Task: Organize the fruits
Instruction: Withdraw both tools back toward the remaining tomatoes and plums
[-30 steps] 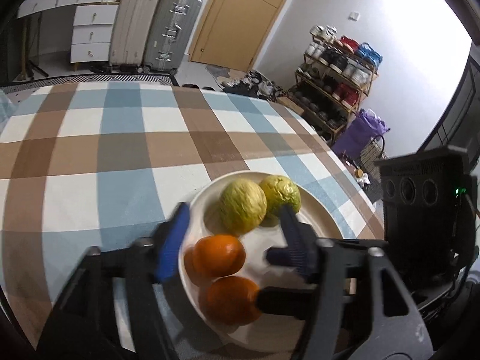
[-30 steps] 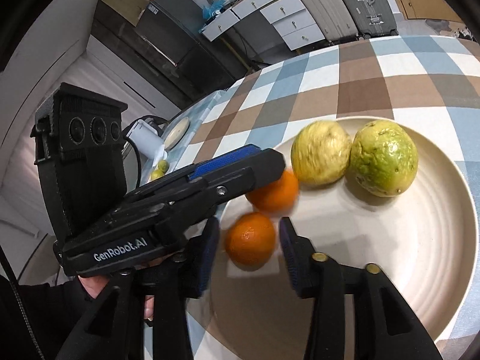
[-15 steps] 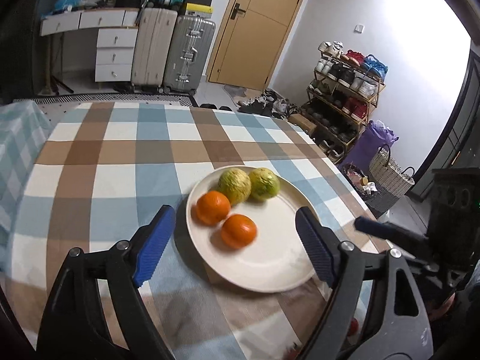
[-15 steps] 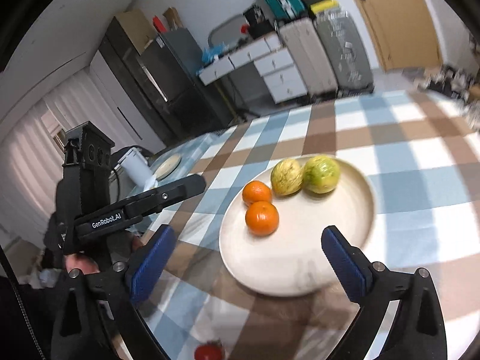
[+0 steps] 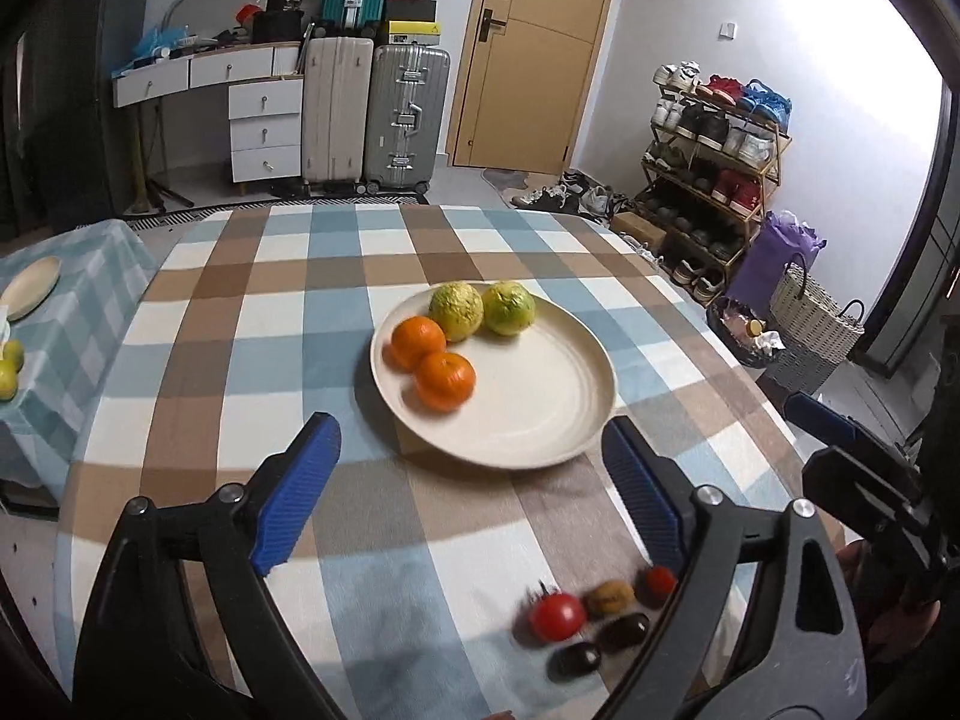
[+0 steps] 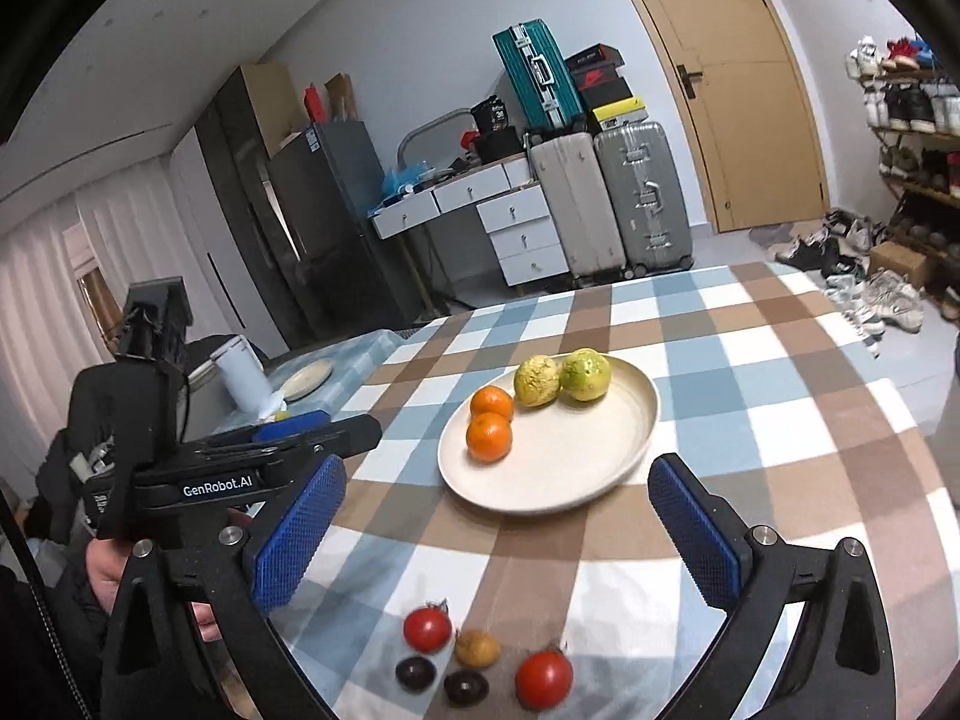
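On the checked tablecloth (image 5: pixel 252 324), a round cream plate (image 5: pixel 540 414) sits near the middle, well ahead of both grippers. It carries four fruits bunched at its far left side: two yellow-green guavas (image 5: pixel 483 309) side by side at the back, touching, and two oranges (image 5: pixel 433 361) in front of them, one partly behind the other; the rest of the plate is bare. Nearer the table's edge, below and between the grippers, lies a loose cluster of small fruits: two red tomatoes (image 6: pixel 485 654), a tan one (image 6: pixel 477 648) between them, and two dark plums (image 6: pixel 441 679) just beside it. Left gripper (image 5: pixel 474 492) has its jaws spreading, blue pads wide, nothing between them. Right gripper (image 6: pixel 498 534) is likewise opening wide and holds nothing; the plate shows beyond its gap.
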